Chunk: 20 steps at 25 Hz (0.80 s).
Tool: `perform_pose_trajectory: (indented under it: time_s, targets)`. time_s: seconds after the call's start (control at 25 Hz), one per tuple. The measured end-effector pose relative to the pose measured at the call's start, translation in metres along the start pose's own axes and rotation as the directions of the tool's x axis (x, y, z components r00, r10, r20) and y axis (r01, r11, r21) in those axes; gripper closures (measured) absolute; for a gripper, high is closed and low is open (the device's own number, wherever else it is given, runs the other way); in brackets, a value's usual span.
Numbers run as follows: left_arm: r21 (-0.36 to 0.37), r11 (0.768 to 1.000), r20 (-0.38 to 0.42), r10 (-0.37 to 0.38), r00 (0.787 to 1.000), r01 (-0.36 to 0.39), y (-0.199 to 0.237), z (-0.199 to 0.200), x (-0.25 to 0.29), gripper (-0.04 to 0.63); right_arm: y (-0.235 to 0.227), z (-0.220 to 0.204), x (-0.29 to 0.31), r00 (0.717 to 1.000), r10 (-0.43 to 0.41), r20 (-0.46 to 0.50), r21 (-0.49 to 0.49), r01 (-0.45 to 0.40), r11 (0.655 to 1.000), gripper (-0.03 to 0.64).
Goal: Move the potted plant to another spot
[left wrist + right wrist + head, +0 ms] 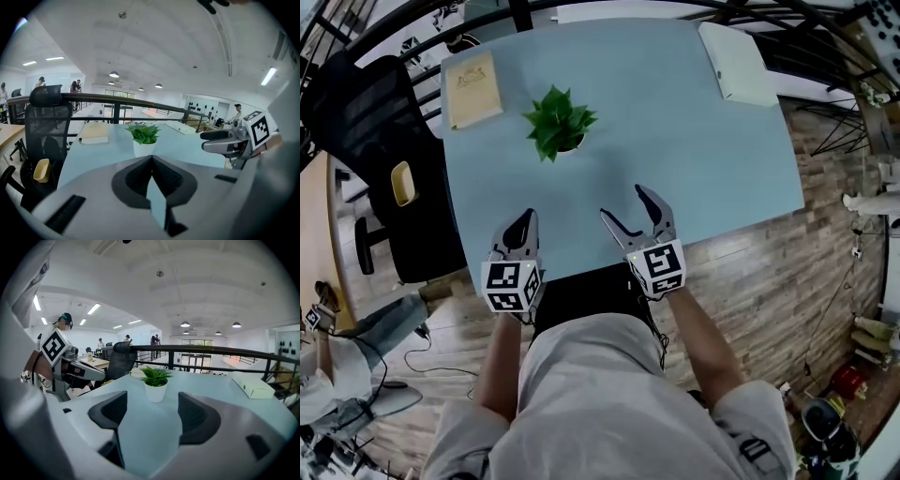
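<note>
One potted plant (558,124) on the pale blue table (675,159), white pot upright, sitting toward the far side, left of centre. Two grippers are low at the near edge, both well short of it. The left gripper (525,221) has its jaws pressed together, nothing between them. The right gripper (624,203) has its jaws spread wide and empty, and its own view frames the plant in the gap, far ahead. One tan book (472,89) lies at the far left corner, one white box (737,62) at the far right. One black chair (380,141) stands off the left side.
</note>
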State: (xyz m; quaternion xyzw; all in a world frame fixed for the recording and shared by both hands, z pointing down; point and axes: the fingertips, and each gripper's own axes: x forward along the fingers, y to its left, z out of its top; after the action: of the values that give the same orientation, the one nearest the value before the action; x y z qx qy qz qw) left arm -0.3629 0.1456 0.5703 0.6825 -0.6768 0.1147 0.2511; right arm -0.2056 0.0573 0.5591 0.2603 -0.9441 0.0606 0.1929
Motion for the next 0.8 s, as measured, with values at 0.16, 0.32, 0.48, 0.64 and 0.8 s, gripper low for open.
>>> perform_pose_trajectory:
  time_s: [0.16,0.32,0.48,0.64,0.8]
  targets:
    - [-0.018,1.0,-0.029,-0.018,0.999,0.018,0.005,-0.008,0.014,0.584,0.001,0.001,0.012,1.0,0.001,-0.004,-0.016,-0.001,1.0,0.27]
    - [-0.019,1.0,-0.049,-0.021,0.999,0.02,0.011,-0.009,0.032,0.584,-0.006,0.002,0.031,1.0,0.009,-0.011,-0.026,-0.009,1.0,0.262]
    - [-0.037,0.999,-0.066,0.0,0.998,-0.003,0.02,-0.01,0.045,0.584,-0.009,0.0,0.051,0.999,0.049,-0.02,-0.024,-0.05,0.998,0.258]
    - [-0.058,0.998,-0.096,0.025,0.995,-0.03,0.027,-0.014,0.059,0.584,-0.02,-0.006,0.073,0.996,0.078,-0.034,-0.011,-0.078,0.997,0.251]
    - [-0.112,0.99,-0.12,0.072,0.99,-0.085,0.041,-0.018,0.072,0.584,-0.018,-0.006,0.095,0.99,0.139,-0.037,-0.01,-0.14,0.99,0.238]
